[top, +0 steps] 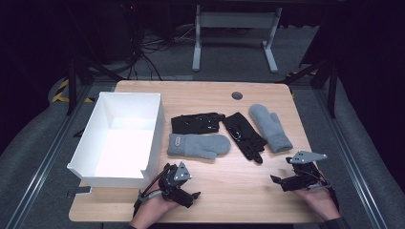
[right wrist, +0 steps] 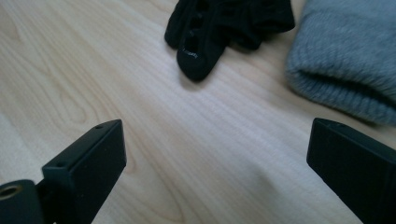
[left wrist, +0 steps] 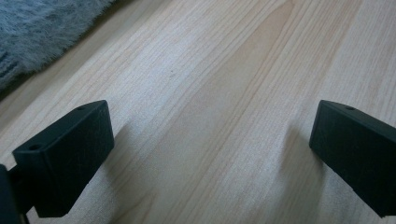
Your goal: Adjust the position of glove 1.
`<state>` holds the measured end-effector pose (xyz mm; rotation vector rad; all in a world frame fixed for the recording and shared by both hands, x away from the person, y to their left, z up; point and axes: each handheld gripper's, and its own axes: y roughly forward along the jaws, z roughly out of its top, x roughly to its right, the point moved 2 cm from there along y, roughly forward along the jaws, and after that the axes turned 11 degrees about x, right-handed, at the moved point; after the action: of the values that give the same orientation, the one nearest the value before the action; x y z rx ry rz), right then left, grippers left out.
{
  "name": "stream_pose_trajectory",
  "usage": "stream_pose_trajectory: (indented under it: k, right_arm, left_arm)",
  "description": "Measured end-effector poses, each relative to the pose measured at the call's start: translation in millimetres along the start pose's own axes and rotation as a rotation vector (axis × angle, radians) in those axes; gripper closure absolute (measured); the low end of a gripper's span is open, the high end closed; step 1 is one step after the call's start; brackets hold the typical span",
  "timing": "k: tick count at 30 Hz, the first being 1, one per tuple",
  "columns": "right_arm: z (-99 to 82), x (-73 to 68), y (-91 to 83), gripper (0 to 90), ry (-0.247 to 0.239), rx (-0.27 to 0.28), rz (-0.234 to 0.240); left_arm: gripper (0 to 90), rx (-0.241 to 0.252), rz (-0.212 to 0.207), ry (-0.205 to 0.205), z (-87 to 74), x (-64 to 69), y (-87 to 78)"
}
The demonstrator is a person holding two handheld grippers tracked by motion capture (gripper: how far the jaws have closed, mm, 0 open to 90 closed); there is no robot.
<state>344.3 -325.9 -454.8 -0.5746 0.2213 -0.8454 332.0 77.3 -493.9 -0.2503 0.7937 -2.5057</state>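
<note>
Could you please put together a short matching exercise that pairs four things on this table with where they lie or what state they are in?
Things:
1. white box
2. grey mitten with a label
3. right-hand black glove
4. left gripper

Places or states:
A. jaws open over bare wood, holding nothing
B. at the left side of the table, open on top
C. between the other black glove and the far-right grey mitten
D. lying flat just right of the box, in front of the other black glove

Pairs: 1-B, 2-D, 3-C, 4-A
</note>
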Motion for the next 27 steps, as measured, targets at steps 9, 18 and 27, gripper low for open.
stream_pose_trajectory:
  k: [9,18,27]
  right_arm:
    - [18.9,19.7,8.7,6.3,0.017,0.029,-0.05]
    - [39.0,38.4,24.0,7.2,0.035,0.065,-0.084]
    - [55.4,59.2,40.5,10.7,0.073,0.091,-0.112]
  left_arm:
    - [0.2,0.0,-0.002,0.003,0.0,-0.3,0.0]
    - [0.1,-0.004,-0.002,0.002,0.0,-0.3,-0.2]
    - [0.2,-0.001,-0.003,0.001,0.1,-0.4,0.0]
